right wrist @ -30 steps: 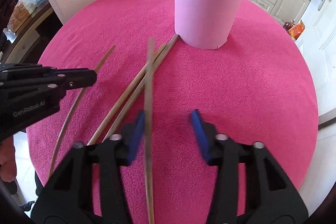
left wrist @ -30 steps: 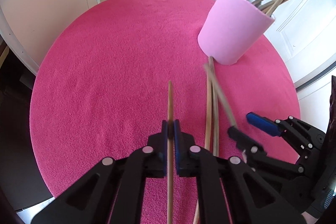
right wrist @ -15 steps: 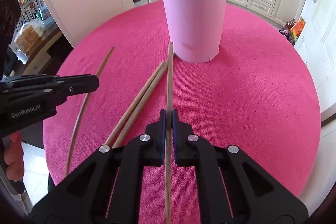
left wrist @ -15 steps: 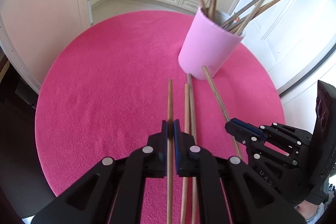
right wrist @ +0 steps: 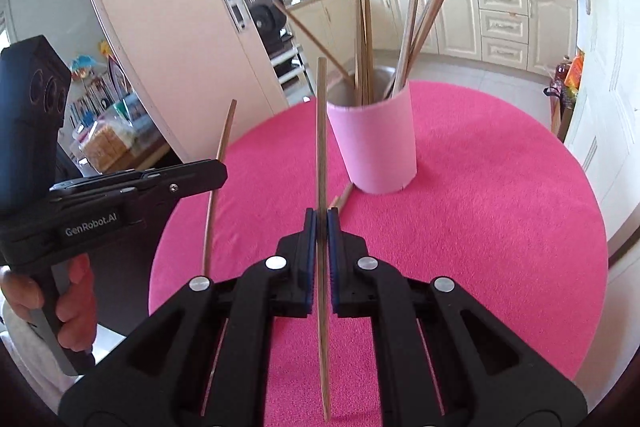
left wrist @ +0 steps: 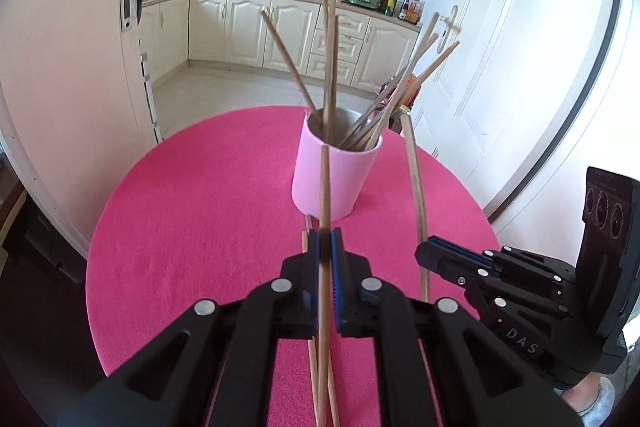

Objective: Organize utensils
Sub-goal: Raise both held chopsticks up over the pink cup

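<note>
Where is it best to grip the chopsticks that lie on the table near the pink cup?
Probably take the lying chopsticks at mid-shaft, from above, jaws across them: they lie flat on the cloth, and their far ends sit close to the pink cup.

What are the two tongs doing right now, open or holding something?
Left tongs: shut on a wooden chopstick.
Right tongs: shut on another wooden chopstick.
</note>
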{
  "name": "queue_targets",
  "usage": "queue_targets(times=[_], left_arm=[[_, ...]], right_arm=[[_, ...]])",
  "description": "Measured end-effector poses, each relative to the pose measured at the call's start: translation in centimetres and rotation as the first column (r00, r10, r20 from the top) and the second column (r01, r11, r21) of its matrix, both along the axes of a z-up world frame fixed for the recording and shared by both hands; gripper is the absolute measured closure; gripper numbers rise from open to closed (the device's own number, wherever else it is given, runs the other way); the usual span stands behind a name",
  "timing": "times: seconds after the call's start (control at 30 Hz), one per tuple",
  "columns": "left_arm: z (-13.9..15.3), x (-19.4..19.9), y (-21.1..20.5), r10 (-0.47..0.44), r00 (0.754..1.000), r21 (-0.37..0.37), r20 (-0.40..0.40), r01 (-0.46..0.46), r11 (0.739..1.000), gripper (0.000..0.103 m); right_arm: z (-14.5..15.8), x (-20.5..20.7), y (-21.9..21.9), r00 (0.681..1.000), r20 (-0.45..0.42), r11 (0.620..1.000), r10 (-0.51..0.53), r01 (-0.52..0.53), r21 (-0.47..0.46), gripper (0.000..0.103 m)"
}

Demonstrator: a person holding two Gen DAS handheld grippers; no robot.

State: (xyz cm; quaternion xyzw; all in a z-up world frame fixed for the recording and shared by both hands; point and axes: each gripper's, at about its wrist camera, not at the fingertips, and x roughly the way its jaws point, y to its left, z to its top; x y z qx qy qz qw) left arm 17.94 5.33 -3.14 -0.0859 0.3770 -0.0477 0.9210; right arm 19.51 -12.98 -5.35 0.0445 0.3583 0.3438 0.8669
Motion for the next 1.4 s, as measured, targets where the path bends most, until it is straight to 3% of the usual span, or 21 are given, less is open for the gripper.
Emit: queue_targets(times=[0.27, 0.7, 1.03, 1.2, 1.4], left_arm=[[2.9, -0.4, -2.0, -0.003, 0.988, 0.077, 0.157, -0.009, 0.997, 0.097], [7.1, 0.2, -4.2, -0.039, 0.922, 0.165, 0.386, -0.028, 0.986, 0.097], [10.2, 1.3, -4.1, -0.052, 0.8, 0.126, 0.598, -0.029, 0.992, 0.097], [10.7, 3.5, -3.2, -0.021, 0.787, 0.076, 0.616, -0.033, 0.997, 0.097], [10.7, 5.6, -2.5, 0.024, 0.751, 0.031, 0.66, -0.059, 0.998, 0.097]], right_arm=[[1.7, -0.3, -1.4, 0.998, 0.059, 0.996, -0.018, 0.012, 0.093, 0.097], [5.9, -1.4, -3.1, 0.952, 0.257, 0.948, -0.168, 0.085, 0.307, 0.097], [7.5, 0.3, -2.9, 0.85, 0.41, 0.901, -0.333, 0.158, 0.404, 0.097], [7.3, 2.2, -2.3, 0.824, 0.442, 0.895, -0.355, 0.163, 0.415, 0.097], [7.2, 4.0, -1.6, 0.802, 0.469, 0.894, -0.371, 0.172, 0.413, 0.097]])
